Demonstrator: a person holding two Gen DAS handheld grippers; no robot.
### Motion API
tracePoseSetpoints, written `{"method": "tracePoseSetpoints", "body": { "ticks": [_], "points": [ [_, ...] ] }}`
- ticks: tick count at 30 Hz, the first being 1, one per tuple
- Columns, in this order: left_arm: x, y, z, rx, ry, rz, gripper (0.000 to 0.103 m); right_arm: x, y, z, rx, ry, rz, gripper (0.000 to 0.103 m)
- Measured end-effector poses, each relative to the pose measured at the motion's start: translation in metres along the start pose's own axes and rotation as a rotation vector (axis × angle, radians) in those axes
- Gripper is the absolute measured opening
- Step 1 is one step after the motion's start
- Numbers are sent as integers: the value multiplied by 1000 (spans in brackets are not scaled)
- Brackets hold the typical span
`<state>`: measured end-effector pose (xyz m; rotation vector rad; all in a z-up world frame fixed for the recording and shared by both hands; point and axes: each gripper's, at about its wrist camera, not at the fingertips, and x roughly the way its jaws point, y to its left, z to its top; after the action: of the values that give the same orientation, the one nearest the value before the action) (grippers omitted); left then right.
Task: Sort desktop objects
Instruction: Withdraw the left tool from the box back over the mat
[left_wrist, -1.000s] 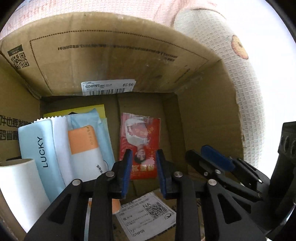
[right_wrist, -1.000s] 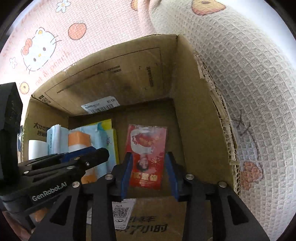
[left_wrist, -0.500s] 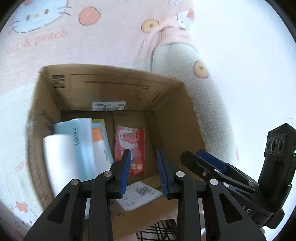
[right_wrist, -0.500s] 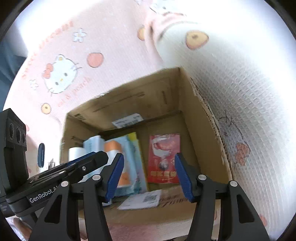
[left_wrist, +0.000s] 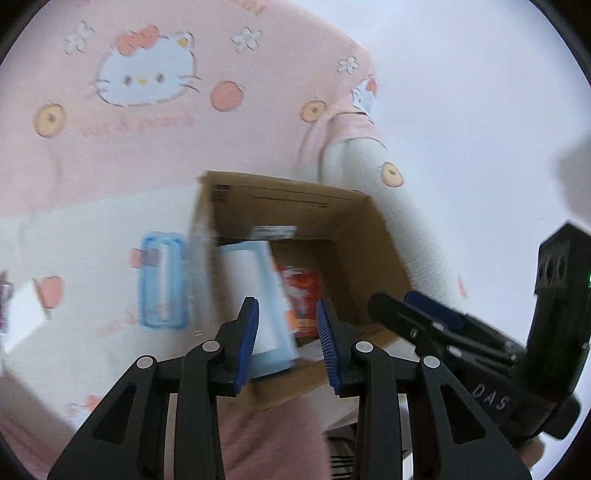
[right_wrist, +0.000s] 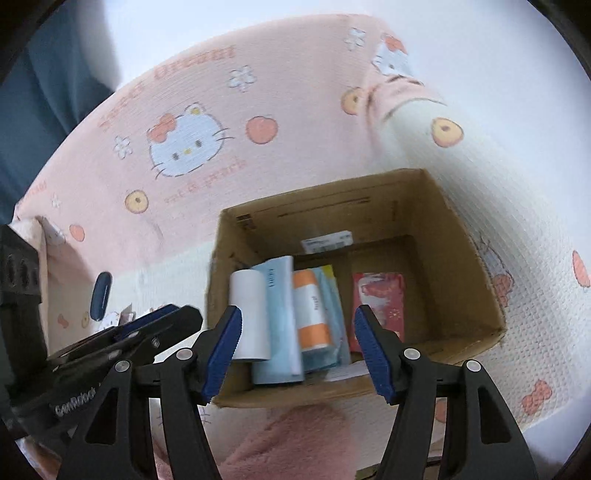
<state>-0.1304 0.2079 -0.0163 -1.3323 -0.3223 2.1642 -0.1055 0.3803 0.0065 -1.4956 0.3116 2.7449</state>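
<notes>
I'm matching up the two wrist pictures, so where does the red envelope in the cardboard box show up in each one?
Left wrist: red envelope sits at centre, on the box floor, just above the gap between the tongs.
Right wrist: it lies right of centre, on the floor's right side.
Shared landmark: the white roll to its left in both.

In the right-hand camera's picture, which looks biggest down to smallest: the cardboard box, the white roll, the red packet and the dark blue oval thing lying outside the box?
1. cardboard box
2. white roll
3. red packet, close to the roll, so that pair is unsure
4. dark blue oval thing, which lies outside the box
</notes>
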Motion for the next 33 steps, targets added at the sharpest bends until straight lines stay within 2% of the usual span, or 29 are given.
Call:
{"method": "tracePoseSetpoints", "body": {
  "ticks": [5,7,10,12,14,19,24,30,33],
  "points": [
    [-36,30,-11,10,-59,28,39,2,37,-3,-25,-11,74,62],
    [-43,44,-14,-6,-69,28,48,7,53,-5,-35,-12,90,62],
    [-51,69,-23,-18,-82,44,50,17,74,-10,-56,9,99,62],
    [-57,90,-31,-30,-88,81,50,28,89,-16,-72,26,113,62],
    [-59,110,-37,-61,-81,102,50,36,99,-22,-71,41,122,62],
    [-73,169,-62,-177,-113,60,50,53,129,-37,-74,64,161,62],
    [-78,220,-76,-282,-138,52,50,73,162,-46,-103,75,189,62],
    [-74,270,-88,-372,-174,119,50,114,204,-58,-128,128,234,62],
    [-67,288,-95,-403,-179,146,50,133,218,-66,-140,123,267,62]
  ]
}}
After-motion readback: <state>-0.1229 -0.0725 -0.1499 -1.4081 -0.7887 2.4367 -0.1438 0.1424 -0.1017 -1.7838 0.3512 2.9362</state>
